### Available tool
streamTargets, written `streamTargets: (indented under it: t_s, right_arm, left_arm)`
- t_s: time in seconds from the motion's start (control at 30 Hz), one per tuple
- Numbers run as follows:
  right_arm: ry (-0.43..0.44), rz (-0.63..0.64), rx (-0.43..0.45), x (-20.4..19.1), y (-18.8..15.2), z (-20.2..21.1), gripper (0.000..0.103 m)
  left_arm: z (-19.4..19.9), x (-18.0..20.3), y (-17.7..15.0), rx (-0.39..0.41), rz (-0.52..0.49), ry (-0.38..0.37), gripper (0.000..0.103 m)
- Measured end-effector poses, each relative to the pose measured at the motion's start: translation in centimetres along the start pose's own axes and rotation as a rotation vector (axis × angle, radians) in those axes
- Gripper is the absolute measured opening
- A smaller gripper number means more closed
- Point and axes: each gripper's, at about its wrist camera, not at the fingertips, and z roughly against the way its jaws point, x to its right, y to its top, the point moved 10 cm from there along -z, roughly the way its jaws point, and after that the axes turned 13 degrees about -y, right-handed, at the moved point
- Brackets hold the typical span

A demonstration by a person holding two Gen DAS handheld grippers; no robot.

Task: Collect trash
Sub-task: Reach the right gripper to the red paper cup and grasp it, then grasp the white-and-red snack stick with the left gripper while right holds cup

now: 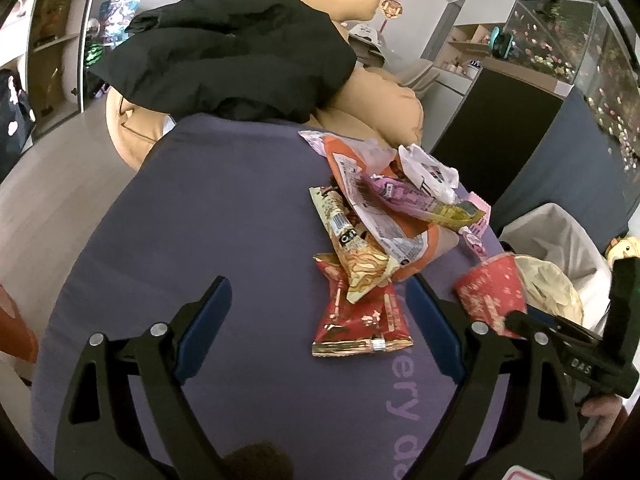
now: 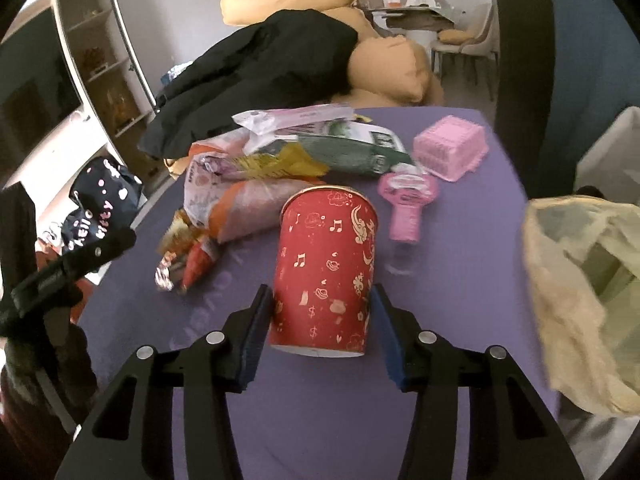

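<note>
Red paper cup (image 2: 325, 270) stands upright on the purple table (image 2: 460, 280) at 12 o'clock between the spread right tongs (image 2: 320, 324), not yet clamped, while the left tongs (image 1: 320, 312), also apart, hover over the red wrapper (image 1: 360, 320)

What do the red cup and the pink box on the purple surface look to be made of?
Red cup: likely coated paper, judging by its matte printed wall with white notes and symbols and its thin rolled rim. Pink box: probably moulded plastic; its sides show a fine lattice pattern and a flared base edge, though blur leaves this open.
</note>
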Motion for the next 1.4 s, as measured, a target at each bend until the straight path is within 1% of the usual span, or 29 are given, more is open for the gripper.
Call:
streamTargets:
  t_s: [0.07,0.17,0.23,0.27,0.33,0.47,0.53,0.57,0.63,0.67,0.73,0.77,0.87,0.93,1.0,1.07,1.1,1.13,1.2,1.3,1.33,1.4]
  right_arm:
    - [-0.01,0.0,0.012,1.5,-0.5,1.2,0.047]
    - [-0.053,0.003,0.048,3.6,-0.9,3.2,0.047]
    - [-0.08,0.007,0.072,4.6,-1.1,4.4,0.047]
    - [-0.088,0.005,0.082,5.1,-1.2,4.9,0.047]
    - [-0.094,-0.006,0.093,5.7,-1.3,5.5,0.047]
    - [-0.094,-0.027,0.112,6.4,-1.5,6.0,0.047]
    - [-0.097,-0.022,0.117,6.4,-1.7,6.0,0.047]
    - [-0.099,-0.016,0.119,6.4,-1.7,6.0,0.047]
    - [-0.102,-0.007,0.121,6.2,-1.9,5.9,0.047]
    - [-0.1,-0.006,0.122,6.1,-2.0,5.9,0.047]
    - [-0.09,-0.01,0.12,5.9,-2.0,5.8,0.047]
    - [-0.087,-0.01,0.119,5.8,-2.1,5.8,0.047]
    - [-0.09,0.001,0.118,5.5,-2.2,5.7,0.047]
    - [-0.101,0.014,0.122,5.4,-2.3,5.7,0.047]
    - [-0.105,0.023,0.13,5.2,-2.2,5.9,0.047]
    - [-0.106,0.028,0.137,5.2,-2.2,6.0,0.047]
    - [-0.107,0.029,0.141,5.1,-2.1,6.1,0.047]
    - [-0.105,0.03,0.147,5.1,-2.1,6.2,0.047]
    - [-0.1,0.028,0.153,5.0,-1.9,6.4,0.047]
    - [-0.097,0.032,0.162,4.8,-1.7,6.8,0.047]
    - [-0.097,0.035,0.165,4.8,-1.7,6.9,0.047]
    - [-0.098,0.037,0.169,4.8,-1.6,7.0,0.047]
  left_arm:
    - [-0.2,0.4,-0.1,0.0,-0.006,-0.013,0.084]
    - [-0.4,1.1,-0.2,0.005,-0.033,-0.026,0.084]
    - [-0.8,1.8,-0.4,-0.01,-0.06,-0.031,0.084]
    - [-1.1,2.3,-0.6,-0.021,-0.072,-0.047,0.084]
    - [-1.5,2.7,-0.9,-0.035,-0.076,-0.06,0.084]
    - [-2.6,2.1,-1.0,-0.067,-0.049,-0.032,0.084]
    - [-3.0,1.8,-0.9,-0.083,-0.019,-0.045,0.084]
    - [-3.3,1.6,-0.7,-0.098,0.015,-0.068,0.083]
    - [-3.9,1.4,-0.4,-0.114,0.055,-0.108,0.073]
    - [-4.3,1.2,-0.1,-0.118,0.07,-0.114,0.071]
    - [-4.8,0.5,0.5,-0.115,0.078,-0.094,0.068]
    - [-5.4,0.1,0.7,-0.128,0.078,-0.09,0.066]
    - [-6.6,-0.2,0.6,-0.169,0.08,-0.1,0.054]
    - [-6.9,-0.2,0.7,-0.176,0.059,-0.091,0.033]
    - [-6.6,0.4,0.9,-0.16,0.04,-0.098,0.028]
    - [-5.7,1.3,1.3,-0.132,0.011,-0.11,0.026]
    - [-4.9,1.9,1.5,-0.113,-0.014,-0.109,0.022]
    - [-4.2,2.4,1.6,-0.098,-0.038,-0.106,0.008]
    - [-2.7,3.5,1.8,-0.069,-0.08,-0.102,0.008]
    - [-1.0,4.5,2.0,-0.042,-0.117,-0.103,0.008]
    - [-0.6,5.0,1.9,-0.043,-0.122,-0.12,0.008]
    - [-0.2,6.0,1.3,-0.068,-0.135,-0.176,0.008]
